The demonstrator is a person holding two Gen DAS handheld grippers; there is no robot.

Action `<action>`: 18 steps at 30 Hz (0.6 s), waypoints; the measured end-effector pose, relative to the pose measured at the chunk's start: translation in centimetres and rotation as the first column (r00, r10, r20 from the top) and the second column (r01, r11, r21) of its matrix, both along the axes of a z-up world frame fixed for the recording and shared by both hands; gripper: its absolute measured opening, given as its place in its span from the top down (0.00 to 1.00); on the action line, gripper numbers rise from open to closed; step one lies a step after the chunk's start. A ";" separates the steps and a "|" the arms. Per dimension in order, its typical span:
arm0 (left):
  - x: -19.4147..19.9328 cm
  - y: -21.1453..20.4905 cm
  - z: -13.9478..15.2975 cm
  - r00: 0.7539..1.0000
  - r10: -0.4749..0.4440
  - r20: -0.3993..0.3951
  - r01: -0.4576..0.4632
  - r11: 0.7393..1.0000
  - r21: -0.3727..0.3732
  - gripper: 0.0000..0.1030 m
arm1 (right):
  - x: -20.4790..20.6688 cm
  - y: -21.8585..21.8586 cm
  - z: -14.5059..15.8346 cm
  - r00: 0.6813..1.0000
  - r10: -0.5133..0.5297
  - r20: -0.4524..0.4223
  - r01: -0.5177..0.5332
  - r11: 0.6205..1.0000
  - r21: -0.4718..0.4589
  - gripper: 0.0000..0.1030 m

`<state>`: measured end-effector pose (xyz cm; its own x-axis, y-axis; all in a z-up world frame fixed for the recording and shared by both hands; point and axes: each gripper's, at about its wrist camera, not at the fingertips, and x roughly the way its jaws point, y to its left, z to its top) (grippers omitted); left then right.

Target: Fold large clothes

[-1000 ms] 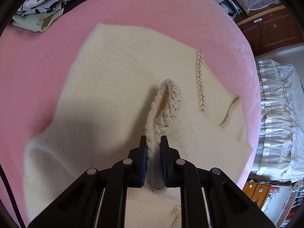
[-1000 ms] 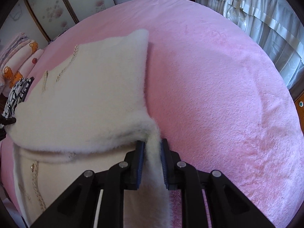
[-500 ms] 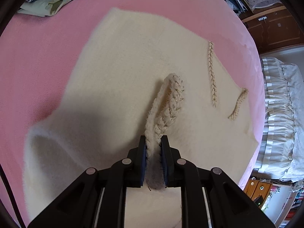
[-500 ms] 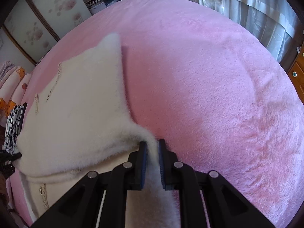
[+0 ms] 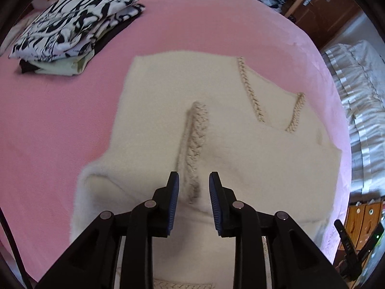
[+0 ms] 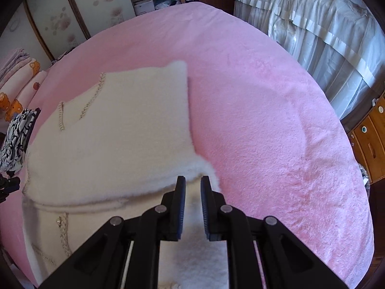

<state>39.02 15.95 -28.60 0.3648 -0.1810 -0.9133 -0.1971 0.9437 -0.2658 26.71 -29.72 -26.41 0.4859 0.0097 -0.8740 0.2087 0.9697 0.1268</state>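
A cream fuzzy knit garment (image 5: pixel 216 125) with braided trim lies folded over on the pink bed; it also shows in the right wrist view (image 6: pixel 120 130). My left gripper (image 5: pixel 193 178) is open, its jaws on either side of a braided trim strip (image 5: pixel 196 142) that lies flat on the garment. My right gripper (image 6: pixel 192 180) is open just over the fluffy folded edge (image 6: pixel 207 166) of the garment, holding nothing.
A stack of folded clothes (image 5: pixel 69 24) with a black-and-white print on top sits at the far left of the pink bed (image 6: pixel 264 110). A white frilled curtain (image 6: pixel 312 24) and wooden drawers (image 6: pixel 370 139) stand beyond the bed's right edge.
Both grippers opened and let go of the garment. The braided trim dropped flat from the left jaws. The fluffy edge settled down from the right jaws.
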 end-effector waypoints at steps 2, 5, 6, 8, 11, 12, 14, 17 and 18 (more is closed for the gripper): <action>-0.5 -1.8 0.5 0.997 -0.070 0.039 0.070 0.998 -0.005 0.76 | -0.1 1.9 0.6 0.999 0.039 0.013 -0.039 0.999 0.015 0.89; -0.5 -4.8 0.2 0.984 -0.168 0.063 0.171 0.985 -0.039 0.76 | 0.3 5.2 0.5 0.993 0.115 0.035 -0.119 0.987 0.110 0.89; -0.5 -5.8 0.0 0.979 -0.196 0.060 0.199 0.979 -0.049 0.76 | 0.5 6.5 0.3 0.988 0.144 0.048 -0.149 0.980 0.131 0.89; -0.4 -7.9 -0.6 0.967 -0.249 0.052 0.253 0.965 -0.076 0.76 | 0.8 9.0 0.1 0.977 0.198 0.078 -0.208 0.967 0.146 0.89; -0.3 -10.2 -1.5 0.951 -0.305 0.040 0.308 0.945 -0.114 0.80 | 1.8 12.3 -0.1 0.957 0.266 0.113 -0.283 0.941 0.184 0.89; -0.3 -10.8 -2.0 0.948 -0.318 0.031 0.319 0.939 -0.130 0.83 | 2.0 13.1 -0.3 0.952 0.281 0.122 -0.301 0.934 0.196 0.89; -0.2 -11.9 -2.8 0.944 -0.331 0.006 0.329 0.935 -0.134 0.92 | 2.6 14.8 -0.7 0.942 0.307 0.132 -0.331 0.914 0.234 0.93; -0.4 -12.7 -4.0 0.944 -0.329 -0.012 0.325 0.937 -0.130 0.94 | 3.0 16.9 -2.0 0.930 0.344 0.128 -0.365 0.903 0.228 0.99; -0.4 -12.5 -4.5 0.948 -0.316 -0.024 0.310 0.940 -0.142 0.94 | 3.1 17.2 -2.4 0.927 0.357 0.119 -0.375 0.900 0.221 0.99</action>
<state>38.61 3.40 -33.13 0.2283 -0.4014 -0.8870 0.0878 0.9158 -0.3919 29.82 -12.48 -28.82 0.4714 0.4004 -0.7858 -0.1739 0.9157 0.3623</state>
